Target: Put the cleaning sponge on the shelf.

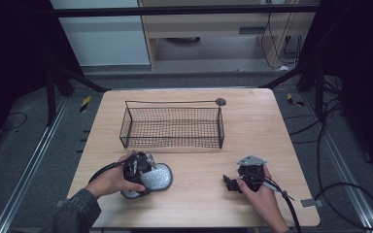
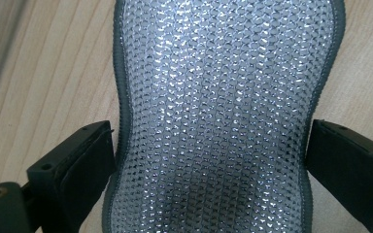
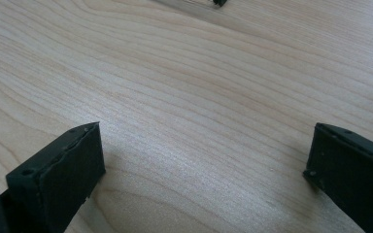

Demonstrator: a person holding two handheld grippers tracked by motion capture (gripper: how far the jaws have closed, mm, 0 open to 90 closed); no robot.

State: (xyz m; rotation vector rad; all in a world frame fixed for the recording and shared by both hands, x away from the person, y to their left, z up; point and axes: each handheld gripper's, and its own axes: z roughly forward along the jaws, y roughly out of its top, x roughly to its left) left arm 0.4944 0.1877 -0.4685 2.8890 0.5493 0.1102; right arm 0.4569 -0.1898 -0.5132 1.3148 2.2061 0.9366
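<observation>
A: Starting at the left, what are the left tongs (image 1: 151, 171) doing?

B: They straddle the silver scouring pad (image 1: 156, 176), which lies flat on the tabletop (image 1: 199, 204) at the front left, in front of the wire basket (image 1: 173, 127). In the left gripper view the pad (image 2: 213, 116) runs up between the two jaws at its narrow waist. The left jaw looks to be at the pad's dark edge; the right one stands a hair off. So I'd say wide apart around it, not pressing yet.

A: How would you take it well?

B: Keep the tongs centred on that waist, low to the wood, and close evenly so both jaws meet the rim together. It is soft mesh, so I'd expect it to fold or slip if pinched off-centre.

A: And the basket?

B: Nothing in it; it stands toward the back of the tabletop, well apart from the pad.

A: The right side?

B: The right tongs (image 1: 231, 182) rest near the front right, jaws spread wide over bare wood (image 3: 199, 97), holding nothing.
</observation>
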